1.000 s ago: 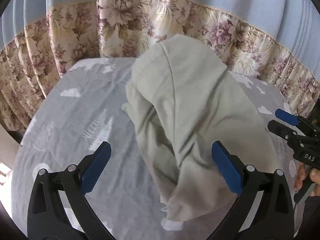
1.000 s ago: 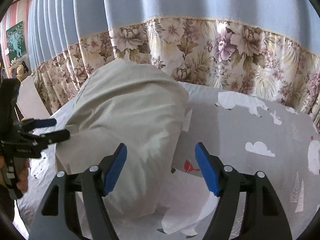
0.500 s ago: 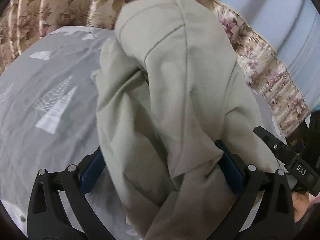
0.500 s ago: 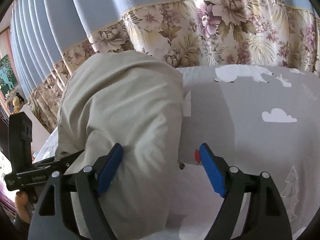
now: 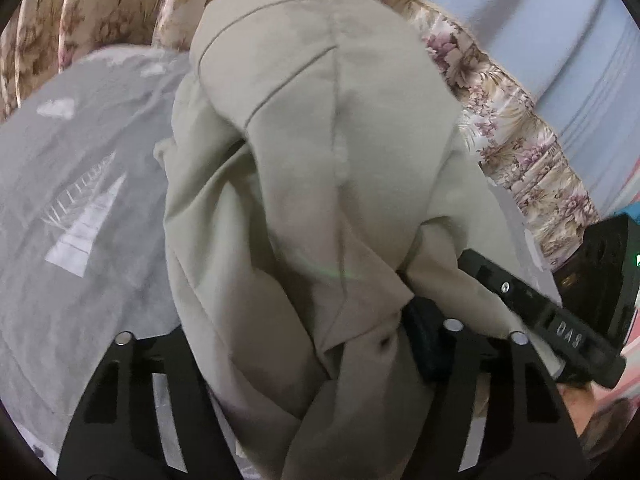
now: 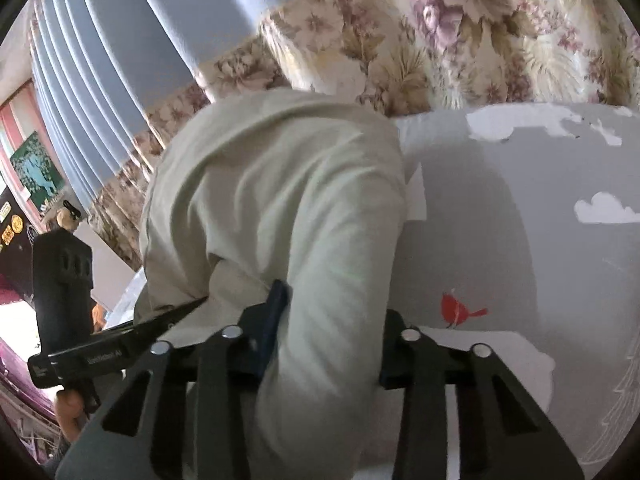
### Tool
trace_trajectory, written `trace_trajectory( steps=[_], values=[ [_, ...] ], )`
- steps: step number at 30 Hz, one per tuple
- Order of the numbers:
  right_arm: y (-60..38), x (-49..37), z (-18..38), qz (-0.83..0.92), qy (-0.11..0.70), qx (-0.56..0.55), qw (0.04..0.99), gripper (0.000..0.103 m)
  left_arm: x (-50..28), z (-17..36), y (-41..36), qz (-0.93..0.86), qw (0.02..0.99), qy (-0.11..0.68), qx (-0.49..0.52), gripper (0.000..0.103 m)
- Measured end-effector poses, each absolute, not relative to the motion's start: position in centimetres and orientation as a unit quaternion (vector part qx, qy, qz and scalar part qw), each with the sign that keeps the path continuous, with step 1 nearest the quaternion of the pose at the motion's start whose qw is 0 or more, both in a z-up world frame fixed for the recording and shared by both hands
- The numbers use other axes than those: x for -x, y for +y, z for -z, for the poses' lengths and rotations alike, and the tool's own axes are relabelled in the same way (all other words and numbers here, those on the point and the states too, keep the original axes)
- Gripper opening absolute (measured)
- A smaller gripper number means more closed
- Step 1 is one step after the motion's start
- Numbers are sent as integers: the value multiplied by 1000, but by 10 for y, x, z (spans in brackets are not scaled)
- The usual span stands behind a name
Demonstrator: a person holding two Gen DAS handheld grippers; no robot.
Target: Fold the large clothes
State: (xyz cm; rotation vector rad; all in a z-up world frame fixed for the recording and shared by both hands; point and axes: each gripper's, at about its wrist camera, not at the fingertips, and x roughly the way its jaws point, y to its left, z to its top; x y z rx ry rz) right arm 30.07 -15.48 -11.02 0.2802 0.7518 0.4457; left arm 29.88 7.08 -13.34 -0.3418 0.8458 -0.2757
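So: both grippers are on the same bunched beige garment, which lies heaped on a grey bedsheet printed with white clouds and trees.

Left wrist view only: seams and a stitched panel on the garment, a white tree print on the sheet, and the right gripper coming in from the right edge, its finger tip buried in the cloth. Floral curtain behind.

Right wrist view only: a red bird print on the sheet, bare sheet to the right of the garment, a picture on the far wall, and the left gripper entering from the left with a hand under it, its finger tip against the cloth fold.

Pose: both grippers tilt down toward the bed and converge on the near end of the heap from opposite sides.

Left gripper: jaws closing, thick fold of garment between them; cloth covers the left pad entirely, right pad pressed against it.

Right gripper: jaws closing, narrower roll of garment between them, both blue pads touching the fabric.

Garment bulk rises ahead of both jaw pairs, toward the curtain.
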Motion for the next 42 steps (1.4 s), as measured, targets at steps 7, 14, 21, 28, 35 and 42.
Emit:
trace_trajectory(
  steps=[7, 14, 21, 28, 35, 42],
  values=[
    [-187, -255, 68, -182, 300, -86, 933, 33, -276, 92, 21, 165, 899, 386, 127, 30],
    [-270, -217, 60, -130, 309, -105, 936, 33, -248, 74, -63, 209, 902, 371, 75, 30],
    [-296, -226, 91, -139, 364, -36, 920, 44, -247, 103, -97, 195, 899, 391, 20, 64],
    [-291, -224, 85, -118, 359, 36, 925, 72, -247, 107, -86, 167, 908, 384, -10, 96],
    [-299, -185, 60, -52, 346, 37, 936, 88, -215, 87, -65, 135, 918, 371, -36, 100],
    [-291, -124, 34, -8, 311, 18, 950, 101, -158, 49, -34, 61, 942, 326, -54, 100]
  ],
)
